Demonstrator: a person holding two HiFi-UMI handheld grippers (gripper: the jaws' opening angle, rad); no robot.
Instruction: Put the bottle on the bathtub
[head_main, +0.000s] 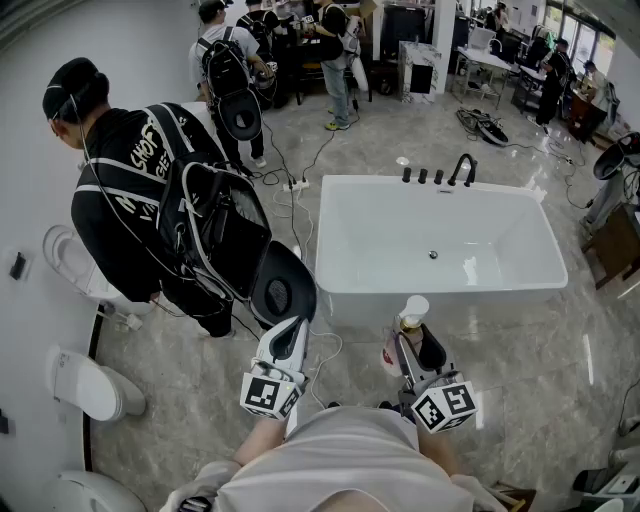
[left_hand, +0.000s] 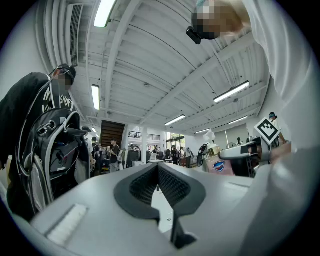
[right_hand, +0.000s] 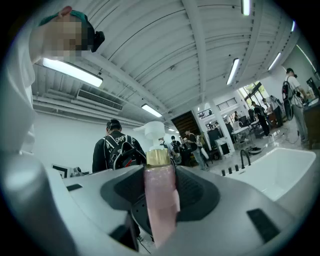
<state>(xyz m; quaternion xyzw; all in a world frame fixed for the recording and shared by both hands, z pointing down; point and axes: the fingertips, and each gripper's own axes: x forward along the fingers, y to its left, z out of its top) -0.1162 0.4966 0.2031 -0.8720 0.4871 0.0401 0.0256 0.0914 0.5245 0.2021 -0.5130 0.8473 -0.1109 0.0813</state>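
A pink pump bottle (head_main: 406, 328) with a gold collar and white pump head stands upright between the jaws of my right gripper (head_main: 417, 338), which is shut on it. The right gripper view shows the bottle (right_hand: 160, 200) clamped between the black pads. It is held above the floor, just in front of the white bathtub (head_main: 500, 300) and short of its near rim. My left gripper (head_main: 289, 328) hangs to the left of the bottle, shut with nothing in it. In the left gripper view its pads (left_hand: 170, 186) meet, and the bottle (left_hand: 220, 163) shows to the right.
A black faucet (head_main: 462, 168) and knobs stand on the tub's far rim. A person in black with a backpack (head_main: 215, 235) stands close at the left. Toilets (head_main: 85, 385) line the left wall. Cables (head_main: 290, 200) lie on the floor, and more people stand farther back.
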